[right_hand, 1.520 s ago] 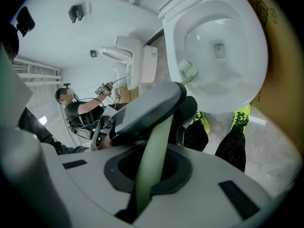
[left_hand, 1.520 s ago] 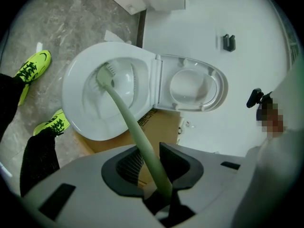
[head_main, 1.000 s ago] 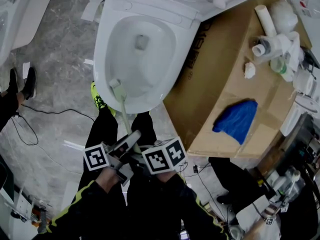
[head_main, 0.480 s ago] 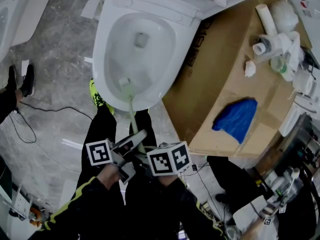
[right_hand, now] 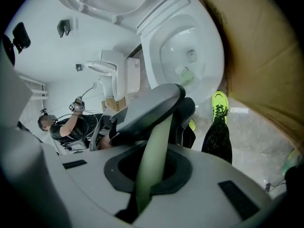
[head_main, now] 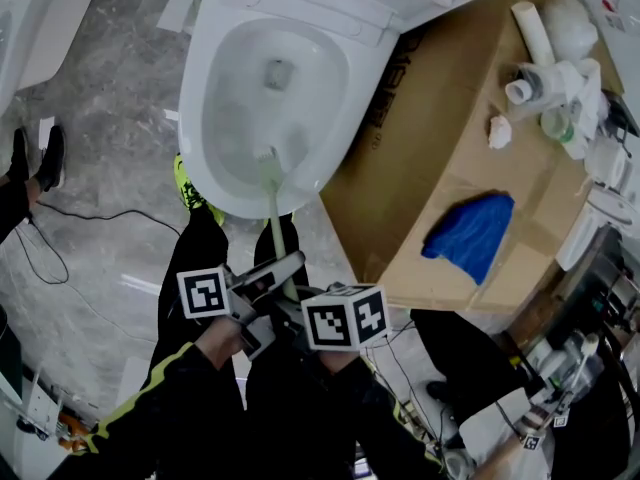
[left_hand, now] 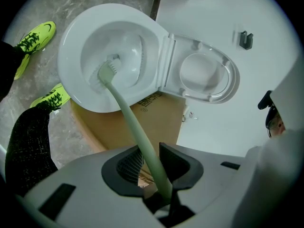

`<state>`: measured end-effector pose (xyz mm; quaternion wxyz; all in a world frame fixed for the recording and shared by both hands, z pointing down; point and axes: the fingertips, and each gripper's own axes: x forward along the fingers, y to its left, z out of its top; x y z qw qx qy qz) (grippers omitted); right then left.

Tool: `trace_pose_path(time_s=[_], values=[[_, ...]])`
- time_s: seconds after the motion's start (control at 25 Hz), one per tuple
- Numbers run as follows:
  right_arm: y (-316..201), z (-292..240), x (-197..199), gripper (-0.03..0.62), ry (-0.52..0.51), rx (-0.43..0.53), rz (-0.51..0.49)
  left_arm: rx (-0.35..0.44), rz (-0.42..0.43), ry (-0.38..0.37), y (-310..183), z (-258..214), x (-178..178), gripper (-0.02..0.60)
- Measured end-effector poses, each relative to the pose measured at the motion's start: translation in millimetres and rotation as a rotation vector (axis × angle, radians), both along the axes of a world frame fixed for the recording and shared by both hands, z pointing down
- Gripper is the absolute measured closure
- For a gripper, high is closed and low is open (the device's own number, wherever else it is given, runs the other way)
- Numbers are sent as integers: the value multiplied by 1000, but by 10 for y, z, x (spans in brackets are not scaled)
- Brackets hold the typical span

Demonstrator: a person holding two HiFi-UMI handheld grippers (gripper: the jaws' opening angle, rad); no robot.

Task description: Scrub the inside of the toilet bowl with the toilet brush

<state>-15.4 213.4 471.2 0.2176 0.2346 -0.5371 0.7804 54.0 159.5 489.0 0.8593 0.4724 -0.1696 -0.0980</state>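
1. Nearest to the person, the right gripper (right_hand: 153,172) has its jaws narrow. They press on the near end of the pale green handle of the toilet brush (head_main: 273,208).
2. Just ahead on the same handle is the left gripper (left_hand: 151,163). Its dark pads (left_hand: 178,163) are closed onto the handle from both sides, and no gap shows.
3. Both grippers are above the person's black trouser legs (head_main: 200,258). The yellow-green shoes (left_hand: 35,37) stand on the grey marbled floor (head_main: 110,128), just beside the front of the toilet.
4. From the grippers the handle goes slantwise over the front rim of the toilet bowl (left_hand: 69,56) and down into it.
5. The brush head (left_hand: 107,70) is inside the bowl and lies against the white inner wall on the front side. It is between the front rim and the drain hole (head_main: 278,73).
6. Behind the bowl, the seat and lid (left_hand: 206,75) are raised.
7. To the right of the toilet there is a big sheet of cardboard (head_main: 450,148), close against the side of the bowl. A blue cloth (head_main: 470,236) lies on it toward the near edge, and some white plastic parts (head_main: 550,78) are at the far corner.
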Motion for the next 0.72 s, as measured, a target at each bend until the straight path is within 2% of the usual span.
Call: trace_pose_path(time_s=[0.72], values=[[-416,127,353,577,99,64,98,65,79,103,-386,31,416,472]])
